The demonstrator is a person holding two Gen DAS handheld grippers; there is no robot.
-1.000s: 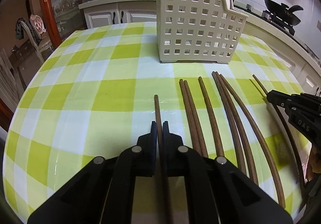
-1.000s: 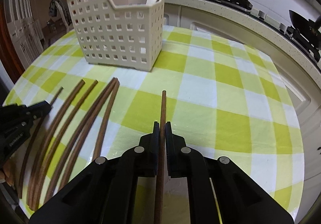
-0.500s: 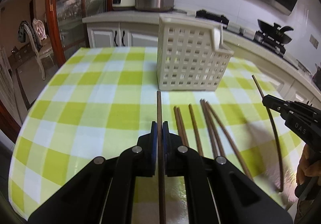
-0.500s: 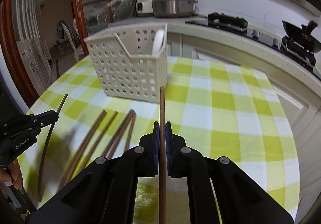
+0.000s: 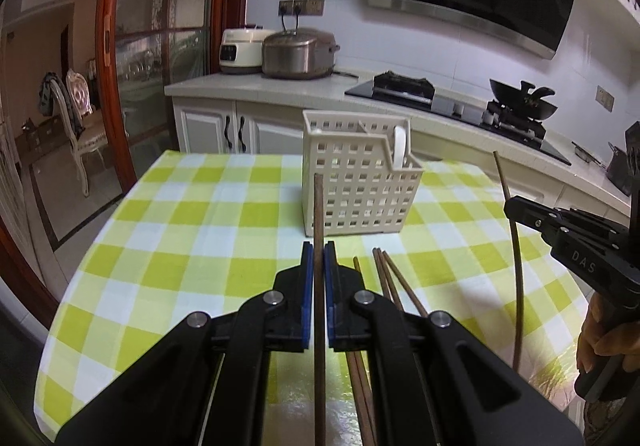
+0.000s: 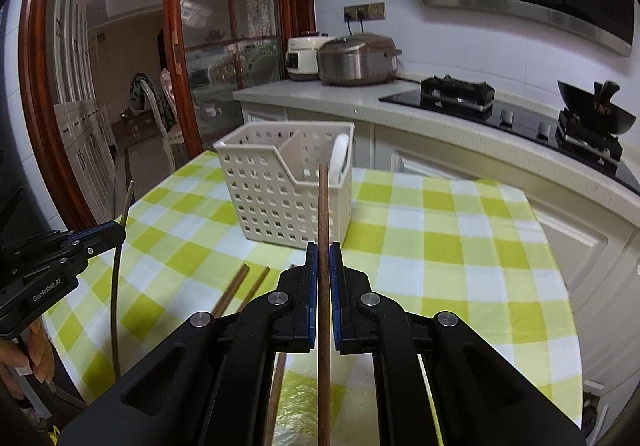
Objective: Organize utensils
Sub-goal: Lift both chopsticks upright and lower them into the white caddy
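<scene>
Basket divider (image 6: 294, 153), right view only

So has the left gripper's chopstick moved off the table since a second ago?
Yes. The left gripper has lifted its chopstick up from the checked tablecloth; its tip now overlaps the white basket standing beyond it.

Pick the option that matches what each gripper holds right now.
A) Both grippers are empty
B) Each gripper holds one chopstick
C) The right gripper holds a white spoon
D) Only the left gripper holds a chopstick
B: the left gripper is shut on a brown chopstick, and the right gripper is shut on another chopstick; each is also seen gripped in the other wrist view.
</scene>
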